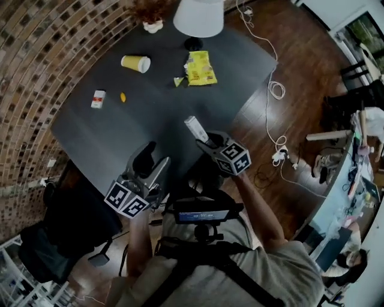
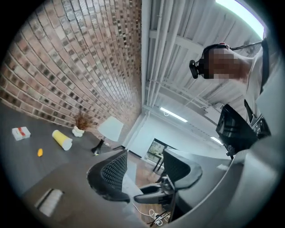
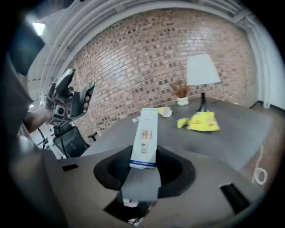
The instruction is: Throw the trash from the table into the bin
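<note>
My right gripper [image 1: 203,139] is shut on a long white carton [image 1: 195,128], held above the near edge of the dark table [image 1: 96,135]. In the right gripper view the carton [image 3: 144,136] stands up between the black pads [image 3: 111,171] of that gripper [image 3: 143,167]. My left gripper [image 1: 151,163] hovers at the table's near edge, jaws apart and empty, as the left gripper view [image 2: 144,173] also shows. Farther away on the table lie a yellow paper cup [image 1: 135,63], a yellow snack bag [image 1: 200,68], a small white-and-red box [image 1: 98,99] and an orange scrap [image 1: 123,97].
A white lamp [image 1: 199,18] and a potted plant [image 1: 153,24] stand at the table's far edge. A brick wall [image 1: 36,66] runs along the left. White cables [image 1: 277,90] trail over the wooden floor on the right. A black office chair [image 1: 78,222] stands at lower left.
</note>
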Demonstrator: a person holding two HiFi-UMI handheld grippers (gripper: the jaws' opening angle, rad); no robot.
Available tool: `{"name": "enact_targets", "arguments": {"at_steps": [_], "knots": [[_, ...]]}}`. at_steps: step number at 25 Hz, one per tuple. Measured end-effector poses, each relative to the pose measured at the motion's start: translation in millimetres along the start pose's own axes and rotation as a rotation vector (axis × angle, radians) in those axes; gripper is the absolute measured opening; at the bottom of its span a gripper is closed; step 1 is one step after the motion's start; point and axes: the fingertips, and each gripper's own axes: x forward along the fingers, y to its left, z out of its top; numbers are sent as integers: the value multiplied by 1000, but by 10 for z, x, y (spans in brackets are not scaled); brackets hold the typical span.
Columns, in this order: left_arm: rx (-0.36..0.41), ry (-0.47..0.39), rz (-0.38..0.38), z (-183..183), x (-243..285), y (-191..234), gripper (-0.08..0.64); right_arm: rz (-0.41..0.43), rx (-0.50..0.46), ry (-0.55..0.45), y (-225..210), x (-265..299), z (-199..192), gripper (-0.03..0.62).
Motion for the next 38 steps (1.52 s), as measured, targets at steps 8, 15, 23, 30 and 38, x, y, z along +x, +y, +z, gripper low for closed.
{"name": "enact_targets", "arguments": {"at_steps": [8, 15, 23, 30, 38], "knots": [[19, 200, -220, -752, 1080, -1257, 245, -419, 237, 107, -780, -2603, -2235, 156], [11, 300, -286, -1172, 1443, -1978, 245, -400, 263, 253, -655, -2645, -3245, 156], [0, 279, -302, -1093, 1595, -2055, 245, -373, 178, 407, -837, -2128, -3306, 169], [-51, 249, -271, -1027, 1592, -1814, 245, -377, 140, 463, -951, -1913, -3224, 206], [-67, 244, -283, -1035, 1633, -1748, 245, -440, 184, 94, -934, -2422, -2324, 163]]}}
